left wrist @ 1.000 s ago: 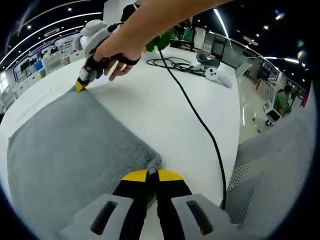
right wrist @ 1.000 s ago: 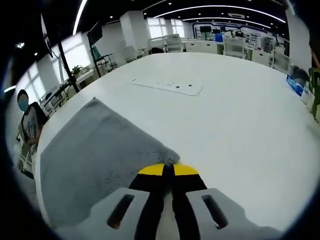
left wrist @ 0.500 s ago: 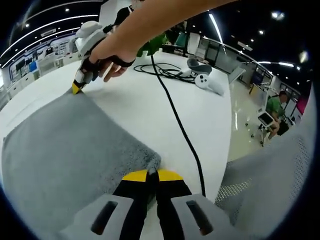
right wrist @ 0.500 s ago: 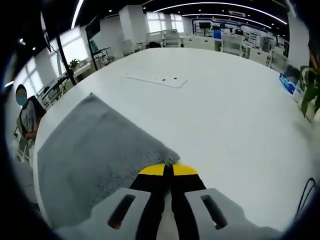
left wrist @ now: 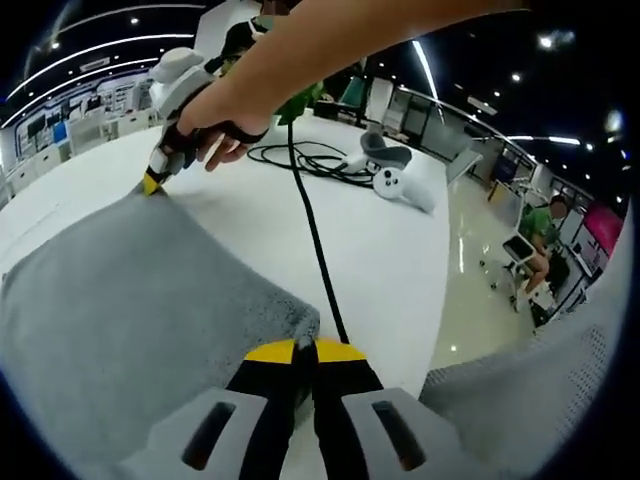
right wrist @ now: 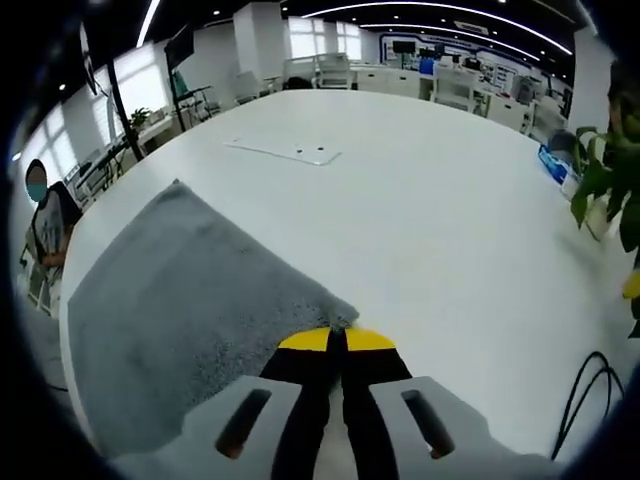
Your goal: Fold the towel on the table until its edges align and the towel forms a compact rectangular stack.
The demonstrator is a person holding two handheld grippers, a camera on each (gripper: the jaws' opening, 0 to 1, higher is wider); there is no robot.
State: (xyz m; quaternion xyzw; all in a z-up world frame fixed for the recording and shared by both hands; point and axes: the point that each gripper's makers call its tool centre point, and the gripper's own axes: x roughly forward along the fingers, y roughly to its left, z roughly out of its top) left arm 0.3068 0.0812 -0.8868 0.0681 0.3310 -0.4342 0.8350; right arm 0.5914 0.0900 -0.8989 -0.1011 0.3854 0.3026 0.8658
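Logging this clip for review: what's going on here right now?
A person holds a gripper in each hand, folding a grey towel on a white table. The left gripper is shut on one towel corner, the right gripper on another. A black cable crosses the table.

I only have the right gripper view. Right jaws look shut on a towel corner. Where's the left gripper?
Observer: The left gripper is shut on another corner of the grey towel, in the left gripper view.
Operator: Can you see my right gripper from there?
Observer: Yes, the right gripper is at the towel's far corner, held by a hand, its yellow tips closed on the fabric.
Operator: Anything near the towel I should watch?
Observer: A black cable runs across the white table close past the left gripper's corner, from a coil beside a white controller.
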